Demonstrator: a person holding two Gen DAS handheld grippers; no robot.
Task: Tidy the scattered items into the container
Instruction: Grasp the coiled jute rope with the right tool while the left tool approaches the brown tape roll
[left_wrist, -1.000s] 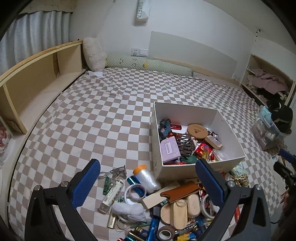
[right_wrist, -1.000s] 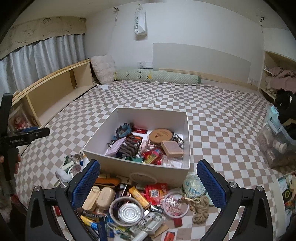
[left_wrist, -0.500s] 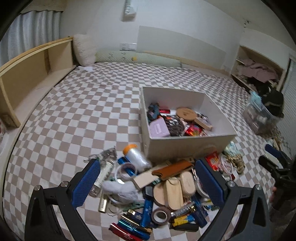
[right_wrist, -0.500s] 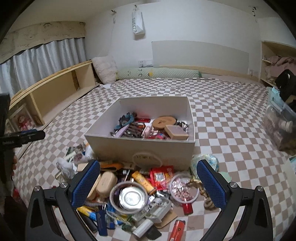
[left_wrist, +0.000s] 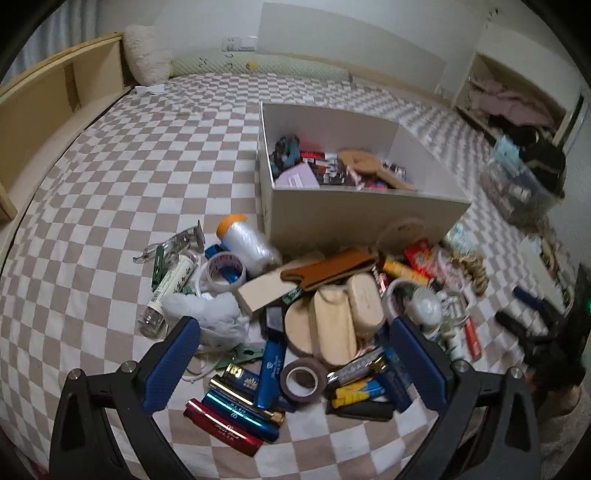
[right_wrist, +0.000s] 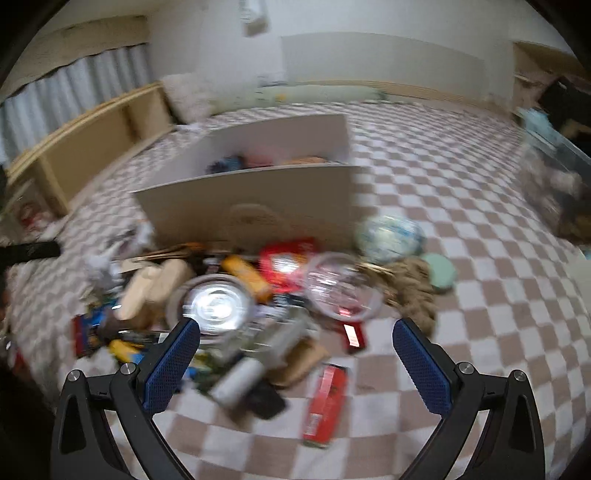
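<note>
Left wrist view: my left tongs (left_wrist: 295, 363) spread wide, empty, poised over the heap. White cardboard box (left_wrist: 354, 218) on the checked bed cover (left_wrist: 92, 192), already part-filled. Heap lies against the box's near wall: brown tape roll (left_wrist: 303, 378) between my tips, blue tube (left_wrist: 271, 369) just beside it, oval wooden cases (left_wrist: 347, 314) nearer the box, orange-capped roll of clear film (left_wrist: 245, 240) at the box's left corner.

Right wrist view, blurred: my right tongs (right_wrist: 295, 363) likewise spread, empty. Shiny round tin (right_wrist: 216, 306) near the box front, red packet (right_wrist: 325, 400) farthest from it.

Step in hand: choosing a piece. Next, I judge, lower onto one item and close.
</note>
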